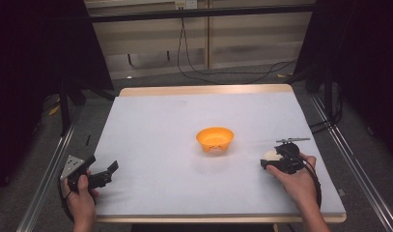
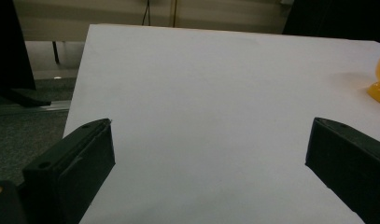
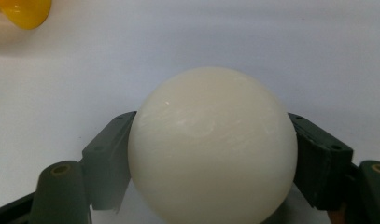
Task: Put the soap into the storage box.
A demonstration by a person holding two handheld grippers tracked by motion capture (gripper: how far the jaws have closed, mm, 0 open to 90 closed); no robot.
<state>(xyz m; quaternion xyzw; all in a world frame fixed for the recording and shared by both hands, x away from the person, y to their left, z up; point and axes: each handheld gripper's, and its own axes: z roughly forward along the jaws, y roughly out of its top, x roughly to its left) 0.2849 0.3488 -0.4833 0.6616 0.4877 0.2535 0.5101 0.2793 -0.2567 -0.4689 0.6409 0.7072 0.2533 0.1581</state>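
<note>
Right gripper view: the right hand-held gripper [image 3: 211, 154] clamps a cream ball [image 3: 211, 149] on both sides, right of the orange bowl [image 1: 215, 138] on the desk [image 1: 160, 125]. Left hand-held gripper [image 1: 100, 176], well left of the bowl, stands wide open, empty, forearm low.

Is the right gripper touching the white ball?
Touching. The right gripper view shows the white ball between the right gripper jaws, both pads pressed against its sides.
</note>
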